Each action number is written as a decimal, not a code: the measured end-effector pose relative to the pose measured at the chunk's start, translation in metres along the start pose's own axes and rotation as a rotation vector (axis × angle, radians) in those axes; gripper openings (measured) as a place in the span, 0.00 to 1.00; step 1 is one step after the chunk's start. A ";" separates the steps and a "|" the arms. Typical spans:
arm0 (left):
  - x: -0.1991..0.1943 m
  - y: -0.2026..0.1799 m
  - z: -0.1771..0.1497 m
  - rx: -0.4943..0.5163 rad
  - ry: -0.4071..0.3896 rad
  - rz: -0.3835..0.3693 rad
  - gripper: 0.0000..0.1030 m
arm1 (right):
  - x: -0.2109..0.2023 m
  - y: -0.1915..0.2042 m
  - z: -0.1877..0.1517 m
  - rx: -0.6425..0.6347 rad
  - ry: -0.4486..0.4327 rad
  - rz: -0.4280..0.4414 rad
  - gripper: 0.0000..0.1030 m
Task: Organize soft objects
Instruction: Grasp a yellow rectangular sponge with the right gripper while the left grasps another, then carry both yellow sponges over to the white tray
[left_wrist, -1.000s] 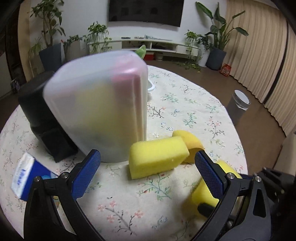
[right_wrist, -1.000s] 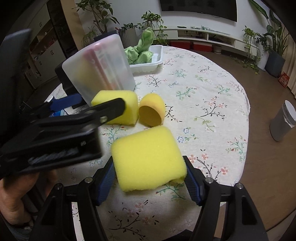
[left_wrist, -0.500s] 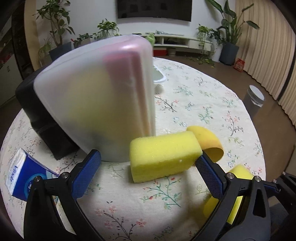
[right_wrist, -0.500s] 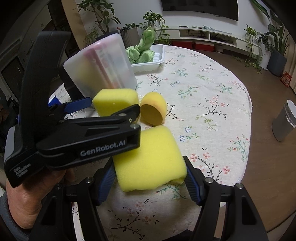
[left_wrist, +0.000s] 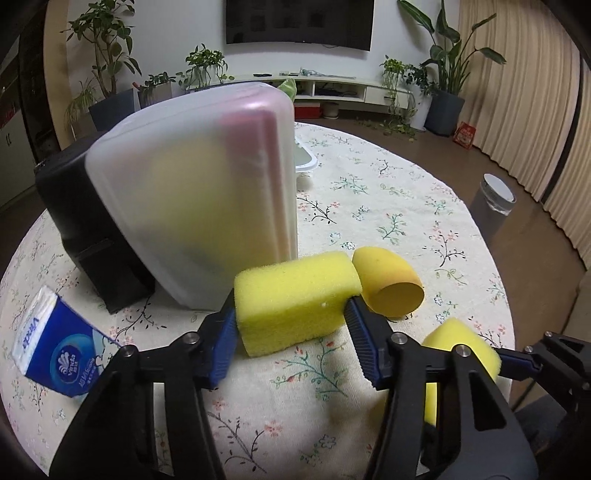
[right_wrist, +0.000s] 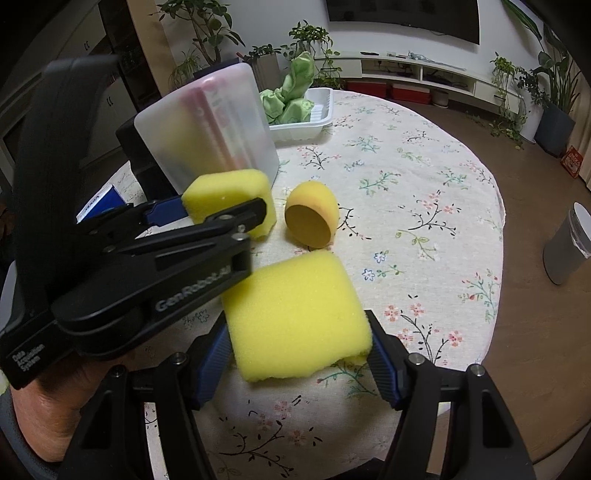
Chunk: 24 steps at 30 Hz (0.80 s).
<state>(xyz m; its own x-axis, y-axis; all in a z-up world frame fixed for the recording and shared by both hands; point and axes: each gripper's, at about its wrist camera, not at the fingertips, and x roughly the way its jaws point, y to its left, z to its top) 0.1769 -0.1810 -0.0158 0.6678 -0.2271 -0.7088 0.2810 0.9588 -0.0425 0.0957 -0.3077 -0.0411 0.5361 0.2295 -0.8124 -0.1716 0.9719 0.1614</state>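
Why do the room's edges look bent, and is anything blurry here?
Both views are fisheye, so the curtains in the left wrist view bow and black corners frame each picture. There the frosted plastic container looks soft. In the right wrist view the black left gripper looms close, slightly blurred.

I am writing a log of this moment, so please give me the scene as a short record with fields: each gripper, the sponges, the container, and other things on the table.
left gripper: fingers closed on the rectangular sponge, beside the container
right gripper: fingers closed on the square sponge
round sponge: loose on the tablecloth, flat face toward the right wrist camera
container: frosted plastic, holds pink and yellow items
white tray: behind the container, holds green cloth
tissue pack: blue, near the table's left edge
black box: behind the container
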 end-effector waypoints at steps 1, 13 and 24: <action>-0.003 0.001 -0.001 -0.004 -0.005 -0.003 0.49 | 0.000 0.000 0.000 -0.001 -0.001 0.000 0.68; -0.050 0.019 -0.021 -0.040 -0.036 -0.031 0.49 | -0.011 0.006 -0.004 -0.020 -0.030 0.008 0.63; -0.122 0.059 -0.045 -0.083 -0.061 -0.064 0.49 | -0.050 0.010 -0.003 -0.036 -0.083 0.001 0.62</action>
<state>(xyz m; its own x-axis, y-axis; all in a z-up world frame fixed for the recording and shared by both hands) 0.0808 -0.0891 0.0364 0.6918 -0.2963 -0.6585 0.2681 0.9522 -0.1467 0.0652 -0.3099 -0.0005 0.6022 0.2353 -0.7629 -0.2012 0.9695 0.1403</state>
